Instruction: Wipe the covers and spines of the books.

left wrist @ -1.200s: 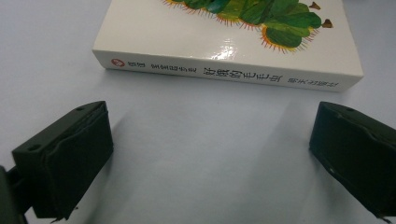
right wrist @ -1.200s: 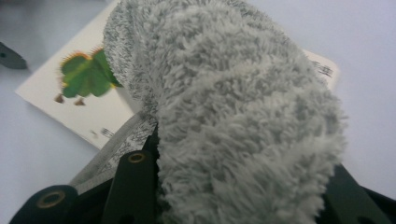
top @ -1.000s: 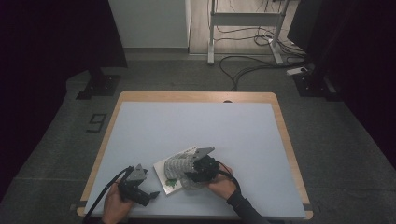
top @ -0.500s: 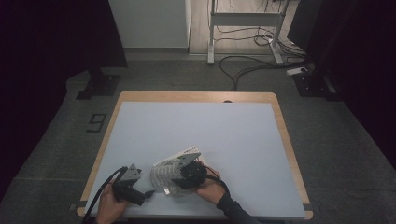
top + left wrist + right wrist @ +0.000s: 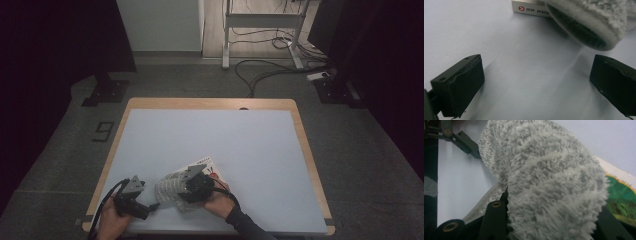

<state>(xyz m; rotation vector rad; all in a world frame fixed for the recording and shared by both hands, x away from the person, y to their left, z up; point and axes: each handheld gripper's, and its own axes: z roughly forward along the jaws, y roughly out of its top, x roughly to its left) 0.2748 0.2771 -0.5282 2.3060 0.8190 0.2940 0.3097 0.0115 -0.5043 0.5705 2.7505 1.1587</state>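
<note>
Two grippers worked the counter's (image 5: 260,145) near edge from above: our right gripper (image 5: 192,186) clenched the fuzzy grey slipper (image 5: 167,186) over a book (image 5: 206,163). Our left gripper (image 5: 536,82) view revealed spread, empty jaws. Our right gripper view showed fleece pinched.

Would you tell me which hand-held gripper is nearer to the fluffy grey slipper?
Right. The right hand-held gripper is clamped on the fluffy grey slipper; the left hand-held gripper sits just beside its open end, jaws open, not touching.
</note>
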